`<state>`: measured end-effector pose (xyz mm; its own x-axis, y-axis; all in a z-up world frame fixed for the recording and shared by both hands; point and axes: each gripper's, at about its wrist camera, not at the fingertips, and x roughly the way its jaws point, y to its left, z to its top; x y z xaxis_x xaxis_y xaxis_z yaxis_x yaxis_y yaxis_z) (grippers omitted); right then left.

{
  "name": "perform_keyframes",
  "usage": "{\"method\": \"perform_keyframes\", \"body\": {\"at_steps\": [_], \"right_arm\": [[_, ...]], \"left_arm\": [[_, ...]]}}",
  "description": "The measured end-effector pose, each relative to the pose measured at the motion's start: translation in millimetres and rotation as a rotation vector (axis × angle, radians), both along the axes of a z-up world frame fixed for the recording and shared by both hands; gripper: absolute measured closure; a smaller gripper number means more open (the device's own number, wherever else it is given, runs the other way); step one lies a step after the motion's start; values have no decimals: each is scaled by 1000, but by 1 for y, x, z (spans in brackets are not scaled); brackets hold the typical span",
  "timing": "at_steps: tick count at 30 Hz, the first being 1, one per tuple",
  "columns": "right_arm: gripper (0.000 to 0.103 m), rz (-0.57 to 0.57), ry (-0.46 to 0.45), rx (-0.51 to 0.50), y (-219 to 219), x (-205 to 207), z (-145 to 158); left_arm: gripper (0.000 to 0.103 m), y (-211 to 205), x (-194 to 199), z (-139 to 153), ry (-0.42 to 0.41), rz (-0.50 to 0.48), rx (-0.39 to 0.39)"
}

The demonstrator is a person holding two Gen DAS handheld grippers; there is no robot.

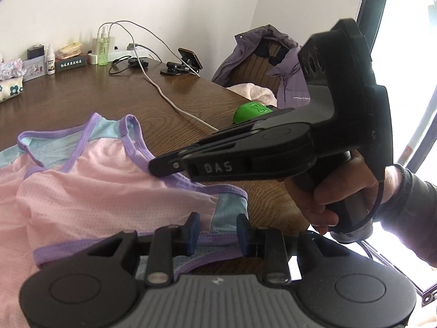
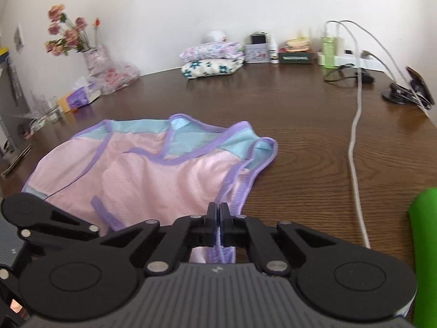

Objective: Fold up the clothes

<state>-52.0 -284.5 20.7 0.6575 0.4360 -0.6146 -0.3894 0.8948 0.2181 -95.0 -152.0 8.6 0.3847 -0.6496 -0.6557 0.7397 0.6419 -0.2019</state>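
Observation:
A pink mesh tank top (image 1: 90, 191) with purple trim and light blue panels lies on the brown wooden table (image 1: 123, 95). It also shows in the right wrist view (image 2: 153, 175). My left gripper (image 1: 217, 232) is open, its blue pads just above the top's near purple hem. My right gripper (image 2: 217, 218) is shut on the top's purple-trimmed edge near its right side. The right gripper also appears in the left wrist view (image 1: 164, 164), its closed tips resting on the top's purple edge, held by a hand.
A white cable (image 2: 355, 150) runs across the table at the right. A green object (image 2: 426, 246) sits at the near right edge. Folded floral cloths (image 2: 213, 60), bottles, boxes, a phone stand (image 2: 409, 90) and a vase of flowers (image 2: 95, 60) line the back. A chair with a purple jacket (image 1: 273, 68) stands beyond the table.

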Motion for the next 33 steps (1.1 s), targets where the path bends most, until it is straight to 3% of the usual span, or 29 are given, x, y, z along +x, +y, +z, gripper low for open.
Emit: {"method": "perform_keyframes", "body": {"at_steps": [9, 10, 12, 13, 15, 17, 19, 22, 26, 29, 33], "right_arm": [[99, -32, 14, -4, -5, 3, 4], [95, -41, 18, 1, -5, 5, 5], [74, -44, 15, 22, -6, 11, 8], [70, -48, 10, 38, -6, 15, 10], [71, -65, 26, 67, -4, 29, 12], [86, -76, 43, 68, 1, 44, 10], [89, -80, 57, 25, 11, 54, 5], [101, -122, 52, -1, 13, 56, 1], [102, -190, 75, 17, 2, 57, -1], [96, -184, 80, 84, -3, 63, 0], [93, -164, 81, 75, 3, 78, -3]], "left_arm": [[75, 4, 1, -1, 3, -15, -7], [75, 4, 1, -1, 2, -14, -8], [75, 4, -1, -1, -2, -15, -6], [75, 3, -1, -1, -2, -14, -6], [74, 3, -1, -1, 0, -10, -8], [74, 2, -1, -1, -3, -12, -8], [74, 1, -2, -1, -8, -15, -6], [74, 0, -2, -1, -8, -14, -5], [74, 0, -2, -1, -2, -11, -10], [74, 0, -2, -1, 0, -12, -9], [74, 0, -4, -1, -4, -11, -3]]}}
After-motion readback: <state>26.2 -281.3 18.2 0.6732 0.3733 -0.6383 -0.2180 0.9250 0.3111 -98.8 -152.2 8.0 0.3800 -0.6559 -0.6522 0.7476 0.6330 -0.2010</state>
